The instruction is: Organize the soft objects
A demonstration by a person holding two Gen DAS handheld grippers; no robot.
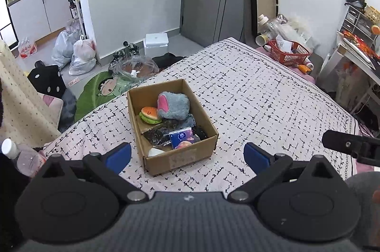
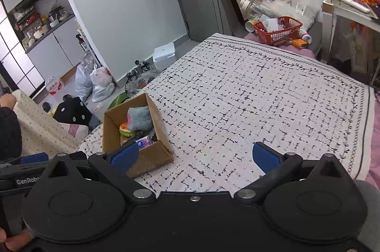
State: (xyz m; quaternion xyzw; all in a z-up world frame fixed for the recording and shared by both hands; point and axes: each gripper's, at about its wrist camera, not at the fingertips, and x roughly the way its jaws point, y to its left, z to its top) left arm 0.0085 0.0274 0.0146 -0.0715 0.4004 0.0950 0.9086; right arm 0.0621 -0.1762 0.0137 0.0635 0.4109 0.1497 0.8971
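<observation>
Bedspread (image 1: 249, 90) bare, both hand-held grippers (image 1: 187, 157) (image 2: 197, 157) spread and empty over a full box (image 1: 180, 159); a careless reach could tip it.

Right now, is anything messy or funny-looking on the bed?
Not really. The cardboard box sits flat on the bedspread, a bit crooked to its grid lines. Inside, the grey plush, burger toy and tissue pack are piled loosely, but nothing has spilled out. Both the left gripper and right gripper hang open and empty.
</observation>
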